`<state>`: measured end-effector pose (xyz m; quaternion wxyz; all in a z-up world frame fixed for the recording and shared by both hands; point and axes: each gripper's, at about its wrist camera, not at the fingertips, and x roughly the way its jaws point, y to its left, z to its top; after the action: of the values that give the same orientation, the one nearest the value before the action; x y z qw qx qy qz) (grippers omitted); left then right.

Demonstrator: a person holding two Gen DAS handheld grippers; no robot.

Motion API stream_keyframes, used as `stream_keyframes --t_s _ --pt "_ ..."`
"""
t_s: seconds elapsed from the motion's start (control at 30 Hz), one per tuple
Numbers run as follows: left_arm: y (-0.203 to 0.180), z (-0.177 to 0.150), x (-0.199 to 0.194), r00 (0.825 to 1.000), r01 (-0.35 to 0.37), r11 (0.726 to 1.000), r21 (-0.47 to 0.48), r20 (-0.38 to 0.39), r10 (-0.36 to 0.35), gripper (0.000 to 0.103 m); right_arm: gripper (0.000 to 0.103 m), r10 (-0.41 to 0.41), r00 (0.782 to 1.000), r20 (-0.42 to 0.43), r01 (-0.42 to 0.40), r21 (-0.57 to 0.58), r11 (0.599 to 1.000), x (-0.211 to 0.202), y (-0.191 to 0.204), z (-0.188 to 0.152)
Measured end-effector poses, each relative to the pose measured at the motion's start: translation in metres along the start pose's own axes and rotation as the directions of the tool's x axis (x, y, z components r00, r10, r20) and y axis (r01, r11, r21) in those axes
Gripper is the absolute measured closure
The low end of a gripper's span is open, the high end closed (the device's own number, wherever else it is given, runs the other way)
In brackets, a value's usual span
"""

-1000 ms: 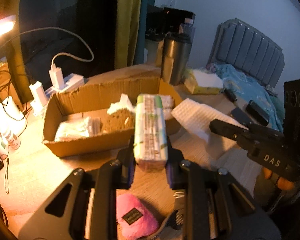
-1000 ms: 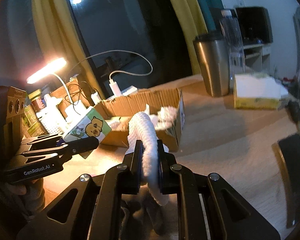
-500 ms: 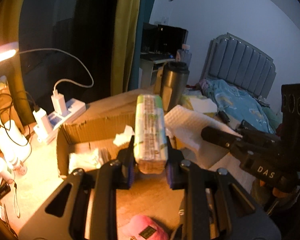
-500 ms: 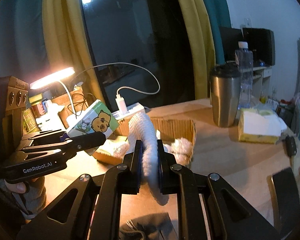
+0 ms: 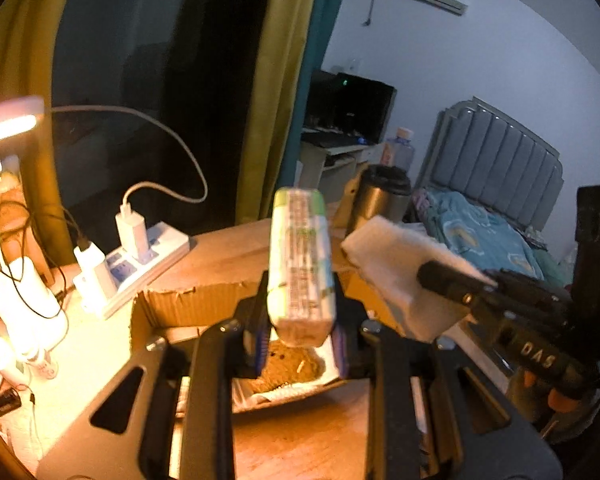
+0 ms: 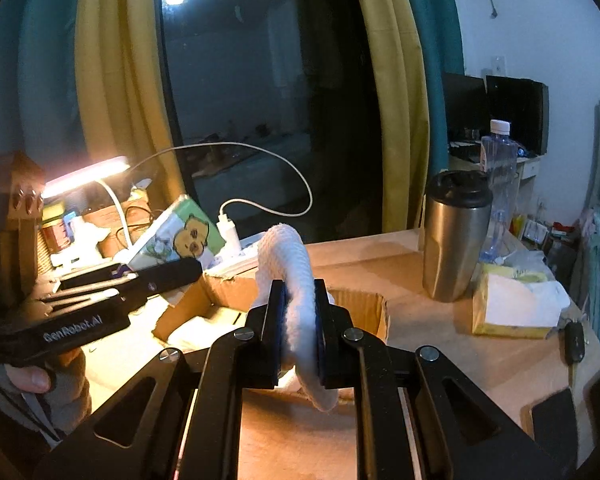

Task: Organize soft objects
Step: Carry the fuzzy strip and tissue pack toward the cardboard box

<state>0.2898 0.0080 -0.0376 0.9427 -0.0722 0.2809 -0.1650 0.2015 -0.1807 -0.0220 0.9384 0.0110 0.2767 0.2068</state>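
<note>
Left wrist view: the left hand-held gripper [image 5: 300, 340] was closed on a tissue pack [image 5: 302, 264], gripped at its near end and raised above the cardboard box [image 5: 188, 304] on the surface [image 5: 300, 440]. Light, compressible handling was judged likely; a grip across the narrow sides appeared suitable. White-green printed wrapping was seen. The right hand-held gripper [image 6: 299, 340] was clamped narrowly on a white cloth [image 6: 290, 264], limp and textured, draped above the same box.

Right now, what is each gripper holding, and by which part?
The left gripper clamps the tissue pack by its near end. The right gripper pinches the folded white cloth across its middle.
</note>
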Motion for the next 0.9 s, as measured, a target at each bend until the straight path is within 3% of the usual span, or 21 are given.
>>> stream_keyframes --t_s 0.4,0.8,0.9 --pt "0.023 -0.023 0.060 0.991 -0.048 0.999 -0.024 -0.124 0.045 0.078 0.089 0.019 0.995 -0.094 -0.017 0.021 1.000 0.060 -0.012 -0.014" --pt "0.037 -0.053 0.111 0.959 -0.084 0.996 -0.025 -0.272 0.075 0.077 0.089 0.029 0.968 -0.250 -0.021 0.035 0.999 0.121 -0.020 -0.048" --pt "0.037 -0.058 0.117 0.953 -0.093 0.995 -0.021 -0.291 0.083 0.076 0.089 0.012 0.969 -0.248 -0.010 0.010 1.000 0.124 -0.016 -0.050"
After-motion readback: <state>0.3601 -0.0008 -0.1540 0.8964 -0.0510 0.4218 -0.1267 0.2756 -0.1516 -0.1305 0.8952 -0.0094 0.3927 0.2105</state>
